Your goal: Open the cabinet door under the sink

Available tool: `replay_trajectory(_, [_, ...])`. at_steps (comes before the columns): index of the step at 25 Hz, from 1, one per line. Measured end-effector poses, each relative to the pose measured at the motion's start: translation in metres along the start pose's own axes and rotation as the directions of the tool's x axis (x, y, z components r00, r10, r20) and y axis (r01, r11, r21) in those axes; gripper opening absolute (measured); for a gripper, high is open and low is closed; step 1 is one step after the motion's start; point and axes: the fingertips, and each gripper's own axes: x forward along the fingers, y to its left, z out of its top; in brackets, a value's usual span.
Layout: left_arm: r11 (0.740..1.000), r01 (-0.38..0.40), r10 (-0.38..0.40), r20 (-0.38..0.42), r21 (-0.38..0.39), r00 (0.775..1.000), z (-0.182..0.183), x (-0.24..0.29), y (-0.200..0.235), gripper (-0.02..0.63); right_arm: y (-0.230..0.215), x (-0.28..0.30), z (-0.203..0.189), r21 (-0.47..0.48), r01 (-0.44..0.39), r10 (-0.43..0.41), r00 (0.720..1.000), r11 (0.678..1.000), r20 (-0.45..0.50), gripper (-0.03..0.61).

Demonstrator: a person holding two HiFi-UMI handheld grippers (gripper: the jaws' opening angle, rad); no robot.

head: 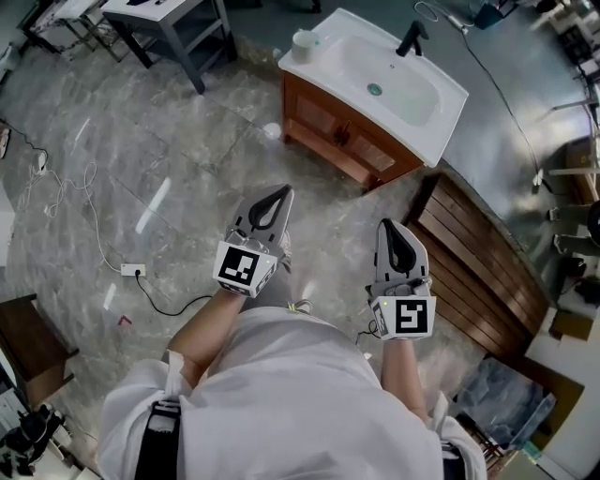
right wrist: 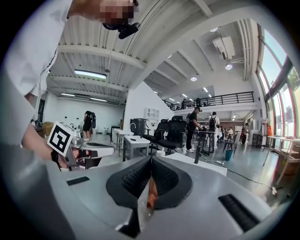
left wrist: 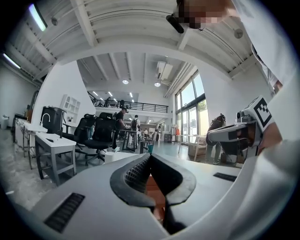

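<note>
A wooden cabinet (head: 347, 141) with a white basin (head: 384, 80) and black tap (head: 411, 39) stands on the floor ahead of me, its two doors (head: 323, 117) closed. My left gripper (head: 284, 191) and right gripper (head: 387, 224) are held side by side in front of my body, well short of the cabinet, both pointing towards it. In the left gripper view the left gripper (left wrist: 150, 157) is shut with nothing in it, and brown wood (left wrist: 152, 187) shows through the slot behind the tips. The right gripper (right wrist: 151, 160) is shut and empty too.
A wooden slatted bench (head: 478, 262) lies on the floor to the right of my right gripper. A grey table (head: 178, 28) stands at the far left. A power strip (head: 133, 270) with its cable lies on the floor at left. A white cup (head: 305, 42) sits on the basin's corner.
</note>
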Motion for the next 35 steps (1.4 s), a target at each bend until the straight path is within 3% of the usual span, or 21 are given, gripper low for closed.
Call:
replay_trajectory(7, [0.999, 0.041, -0.041, -0.002, -0.010, 0.999, 0.011, 0.068, 0.071, 0.009, -0.023, 0.091, 0.031, -0.011, 0.036, -0.035, 0.999, 0.999, 0.006, 0.032])
replay_trajectory(14, [0.996, 0.079, -0.079, -0.012, -0.030, 0.997, 0.013, 0.099, 0.104, 0.008, -0.023, 0.130, 0.044, -0.007, 0.060, -0.060, 0.998, 0.998, -0.011, 0.032])
replay_trajectory(24, [0.992, 0.124, -0.124, -0.012, -0.027, 0.992, 0.009, 0.132, 0.087, 0.009, -0.052, 0.127, 0.044, 0.001, 0.105, -0.105, 0.994, 0.994, 0.001, 0.032])
replay_trajectory(35, [0.999, 0.032, -0.031, -0.026, 0.031, 0.999, 0.008, 0.159, 0.076, 0.008, -0.098, 0.144, 0.043, 0.002, 0.032, -0.032, 0.998, 0.999, 0.045, 0.032])
